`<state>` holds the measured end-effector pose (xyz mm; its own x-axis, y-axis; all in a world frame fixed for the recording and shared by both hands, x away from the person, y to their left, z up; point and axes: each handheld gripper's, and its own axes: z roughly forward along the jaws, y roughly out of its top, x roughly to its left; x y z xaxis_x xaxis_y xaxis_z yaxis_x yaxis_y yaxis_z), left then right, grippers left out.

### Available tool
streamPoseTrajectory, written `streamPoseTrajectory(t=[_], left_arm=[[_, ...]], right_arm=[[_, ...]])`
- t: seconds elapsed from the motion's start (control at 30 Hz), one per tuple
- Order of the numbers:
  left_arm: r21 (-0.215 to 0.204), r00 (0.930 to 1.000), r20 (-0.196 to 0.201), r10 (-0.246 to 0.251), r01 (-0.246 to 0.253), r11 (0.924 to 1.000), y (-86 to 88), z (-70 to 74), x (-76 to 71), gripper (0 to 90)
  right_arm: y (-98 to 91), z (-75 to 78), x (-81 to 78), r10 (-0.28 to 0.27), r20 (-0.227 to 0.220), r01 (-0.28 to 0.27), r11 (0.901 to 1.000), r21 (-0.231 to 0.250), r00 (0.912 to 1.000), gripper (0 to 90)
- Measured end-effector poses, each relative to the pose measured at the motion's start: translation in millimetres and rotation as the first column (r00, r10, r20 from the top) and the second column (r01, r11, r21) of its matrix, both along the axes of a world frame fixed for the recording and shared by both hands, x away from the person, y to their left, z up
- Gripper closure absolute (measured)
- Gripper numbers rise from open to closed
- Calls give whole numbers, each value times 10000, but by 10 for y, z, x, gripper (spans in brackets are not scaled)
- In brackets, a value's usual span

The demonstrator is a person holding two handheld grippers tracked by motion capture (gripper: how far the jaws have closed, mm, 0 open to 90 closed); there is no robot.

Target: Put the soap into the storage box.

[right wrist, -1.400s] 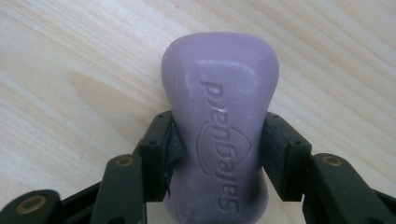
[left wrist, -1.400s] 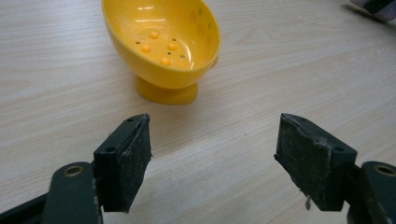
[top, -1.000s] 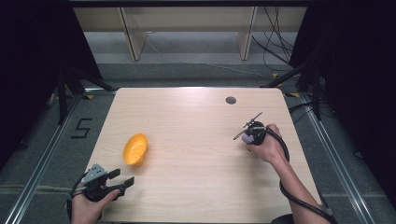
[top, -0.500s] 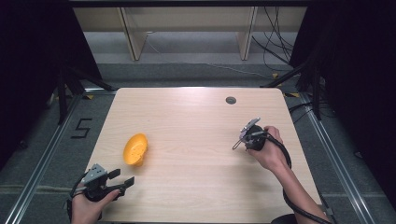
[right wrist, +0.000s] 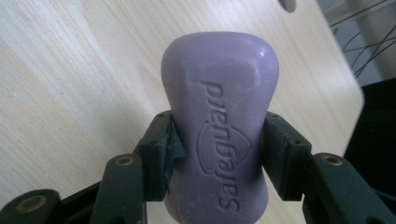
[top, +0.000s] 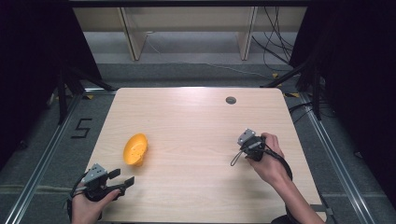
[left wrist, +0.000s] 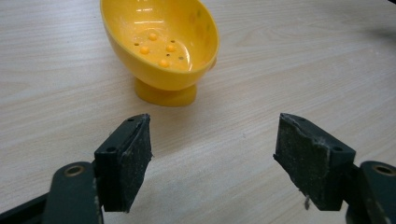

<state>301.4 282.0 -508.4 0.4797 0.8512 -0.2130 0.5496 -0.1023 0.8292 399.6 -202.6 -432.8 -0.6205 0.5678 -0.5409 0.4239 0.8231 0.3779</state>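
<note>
Purple soap point(right wrist: 219, 126) sits clamped between the jaws of the right gripper point(right wrist: 217, 140), one pad pressing each narrow side at the bar's waist. Embossed lettering on the bar's broad face reads upside down in the right gripper view, and the bar's rounded end projects past the jaw tips above the table point(right wrist: 70, 70). From the high view, the right gripper point(top: 239, 151) is held in the right hand point(top: 268, 161) over the right half of the table point(top: 187, 116), jaws pointing toward the table's left and near side; the soap itself cannot be made out there. A cable loops from this gripper around the wrist. The left gripper point(top: 122, 179) rests at the near left corner in the left hand point(top: 88, 203), with its jaws spread wide and nothing between them. In the left gripper view, the two black pads point(left wrist: 128, 163) stand well apart over bare wood, with the left gripper point(left wrist: 215, 158) aimed at a yellow dish point(left wrist: 161, 46). The dish point(top: 135, 149) stands on a short foot on the left half of the table, tilted, its inner surface showing small raised bumps and holes. A round dark grommet point(top: 230, 100) sits near the far right edge.
</note>
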Motion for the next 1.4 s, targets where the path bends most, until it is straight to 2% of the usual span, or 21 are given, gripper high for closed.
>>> streamPoseTrajectory(t=[0.23,0.3,0.33,0.37,0.47,0.5,0.57,0.6,0.67,0.7,0.77,0.9,0.93,0.97,1.03,1.13,1.27,1.3,1.33,1.37,1.4], left_arm=[[-229,10000,-37,80,-80,9997,3,14,-12,267],[-339,10000,-23,28,-29,9994,1,13,-10,267],[-379,10000,-4,-6,6,9993,2,13,-8,268],[-388,10000,39,35,-33,9992,1,15,-11,268],[-369,10000,69,56,-54,9993,5,22,-17,269],[-380,10000,83,51,-48,9993,4,24,-18,269],[-438,10000,81,-11,15,9990,0,33,-21,269],[-490,9999,128,34,-28,9988,-4,40,-24,270],[-582,9997,258,14,1,9983,-12,81,-34,269],[-550,9995,311,32,-15,9985,-18,98,-38,269],[-697,9986,514,-92,128,9975,-28,130,-39,270],[-803,9986,515,-93,135,9967,-47,181,-48,273],[-981,9982,569,-205,261,9948,-56,189,-39,276],[-991,9979,621,-205,266,9947,-67,207,-38,278],[-994,9973,652,-328,392,9943,-94,249,-28,279],[-1133,9956,706,-611,689,9912,-150,302,-5,279],[-1243,9914,795,-1040,1134,9858,-237,366,35,281],[-1154,9914,780,-1050,1136,9868,-256,383,41,282],[-1118,9899,800,-1171,1256,9858,-282,400,59,282],[-1153,9875,871,-1317,1413,9832,-317,419,85,282],[-1124,9865,872,-1387,1481,9826,-340,433,99,283]], right_arm=[[54,0,-193,455,733,-427,9983,-393,9963,501],[69,-1,-243,472,783,-435,9978,-492,9958,501],[72,8,-264,711,842,-652,9953,-716,9939,501],[88,-1,-286,645,969,-590,9965,-590,9932,501],[124,11,-365,957,1173,-860,9927,-849,9885,501],[121,34,-376,1230,1289,-1085,9875,-1141,9840,501],[149,37,-430,1301,1468,-1140,9870,-1132,9806,501],[164,31,-466,1091,1581,-939,9904,-1011,9814,501],[179,48,-502,1431,1628,-1248,9852,-1178,9762,501],[196,43,-542,1267,1734,-1086,9880,-1099,9767,501],[210,53,-580,1423,1783,-1220,9853,-1199,9736,501],[251,57,-679,1548,1951,-1321,9834,-1245,9685,501],[259,55,-704,1555,2013,-1317,9832,-1264,9671,501],[269,62,-745,1642,2149,-1368,9811,-1370,9627,501],[277,59,-765,1632,2193,-1356,9814,-1356,9619,501],[305,61,-843,1830,2452,-1460,9760,-1616,9521,501],[344,43,-925,2001,2493,-1602,9721,-1716,9475,501],[345,36,-917,2286,2591,-1844,9655,-1838,9384,501],[364,30,-952,1950,2475,-1580,9741,-1618,9491,501],[359,37,-944,2335,2631,-1858,9633,-1940,9361,501],[373,38,-967,2308,2576,-1850,9642,-1900,9383,501]])
